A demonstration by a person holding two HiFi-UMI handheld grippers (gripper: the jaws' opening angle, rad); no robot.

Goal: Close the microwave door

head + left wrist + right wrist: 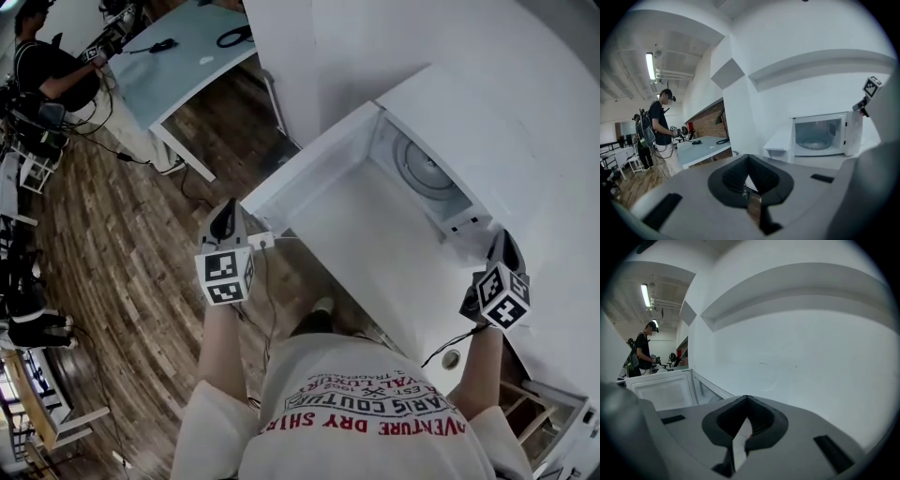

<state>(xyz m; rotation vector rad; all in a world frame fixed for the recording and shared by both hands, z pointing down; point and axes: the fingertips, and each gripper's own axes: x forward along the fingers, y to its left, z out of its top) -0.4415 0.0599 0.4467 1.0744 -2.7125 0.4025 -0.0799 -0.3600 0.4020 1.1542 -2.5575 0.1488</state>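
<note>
The white microwave stands on a white counter against the wall. Its door is swung wide open to the left, and the glass turntable shows inside. In the left gripper view the microwave is ahead on the right with its door hanging open. My left gripper hovers off the counter's left edge, just short of the door's end, shut and empty. My right gripper is right of the microwave, near the wall, also shut and empty. The right gripper view shows the door's inner side.
A person in black stands at the far left by a pale blue table with cables on it. Wooden floor lies below my left gripper. The white wall is close in front of my right gripper.
</note>
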